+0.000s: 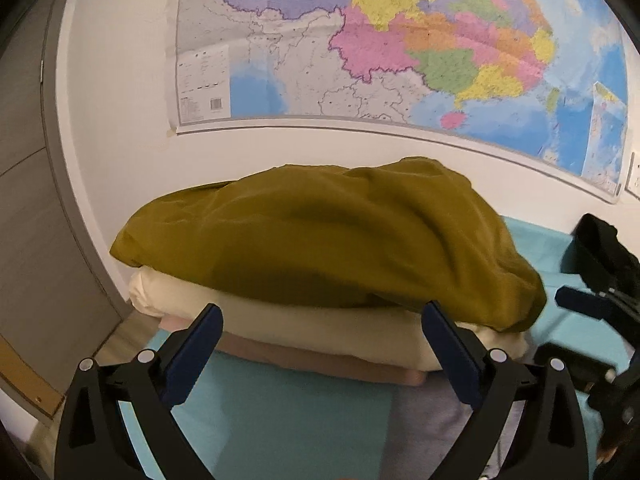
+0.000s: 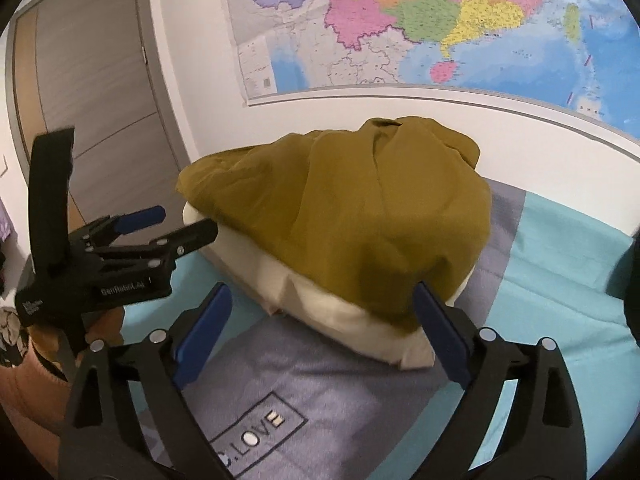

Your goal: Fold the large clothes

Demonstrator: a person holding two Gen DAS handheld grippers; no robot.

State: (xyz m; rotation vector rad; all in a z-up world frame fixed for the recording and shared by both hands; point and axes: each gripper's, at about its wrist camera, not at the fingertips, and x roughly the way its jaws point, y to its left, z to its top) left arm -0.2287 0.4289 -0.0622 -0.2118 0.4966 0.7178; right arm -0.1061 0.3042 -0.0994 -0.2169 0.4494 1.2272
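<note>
An olive-green garment point(image 1: 320, 232) lies bunched and rounded on top of a stack, over a folded cream cloth point(image 1: 304, 324) and a pinkish one point(image 1: 320, 356). My left gripper point(image 1: 322, 316) is open just in front of the stack, with nothing between its pads. The right wrist view shows the same olive garment point(image 2: 360, 208) on the cream cloth point(image 2: 352, 320). My right gripper point(image 2: 322, 300) is open wide, and the stack's near corner reaches between its fingers, untouched by the pads. The left gripper point(image 2: 186, 222) shows at the left, also open. One of the right gripper's fingers point(image 1: 578, 300) shows at the right edge.
The stack rests on a teal bed sheet point(image 2: 560, 264) with a grey lettered panel point(image 2: 320, 392). A large coloured map point(image 1: 400, 40) hangs on the white wall behind. A grey door point(image 2: 100, 100) stands at the left. A hand point(image 2: 36, 376) holds the left gripper.
</note>
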